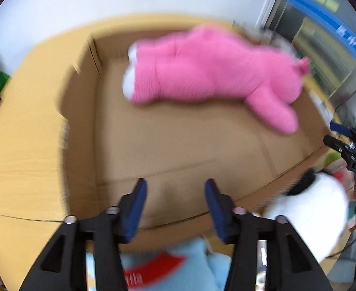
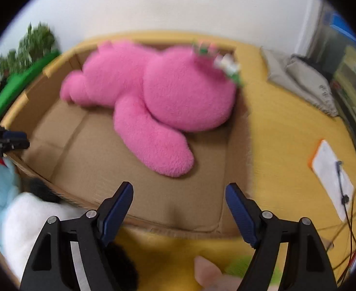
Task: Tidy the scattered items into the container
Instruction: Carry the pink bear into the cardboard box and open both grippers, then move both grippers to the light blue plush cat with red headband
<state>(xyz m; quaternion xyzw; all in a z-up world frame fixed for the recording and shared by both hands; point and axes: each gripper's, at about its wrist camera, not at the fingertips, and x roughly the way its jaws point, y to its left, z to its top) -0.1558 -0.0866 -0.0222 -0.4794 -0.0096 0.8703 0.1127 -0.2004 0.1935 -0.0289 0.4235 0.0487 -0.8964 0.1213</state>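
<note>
A: Biggest thing first. Cardboard box (image 1: 178,133) sits open on the wooden table (image 1: 20,157), and the pink plush (image 1: 209,72) is already inside, lying against the far wall. The rest of the box floor is bare.

B: So one item is in. Which step are we on?

A: My read: between items, lining up the next pick. Both claws hang over the near rim with nothing in them.

B: Jaw state?

A: Left gripper (image 1: 175,208) stands wide, nothing between the pads. Right gripper (image 2: 179,213) stands wider, also empty. Both views are blurred.

B: What's left outside?

A: White plush (image 1: 311,213) with a black patch, just outside the near rim, right of the left claw. In the right wrist view it lies at lower left. Light blue plush (image 1: 192,262) with a red piece lies directly under the left claw, on the near side of the rim. A yellow plush (image 2: 168,259) lies below the right claw, with something pale pink and green beside it that's too blurred to name.

B: Next move?

A: Probably the left drops onto the blue one and the right onto the yellow. Each needs to tip down and back toward the near side, since both jaws currently point past the toys into the box.
</note>
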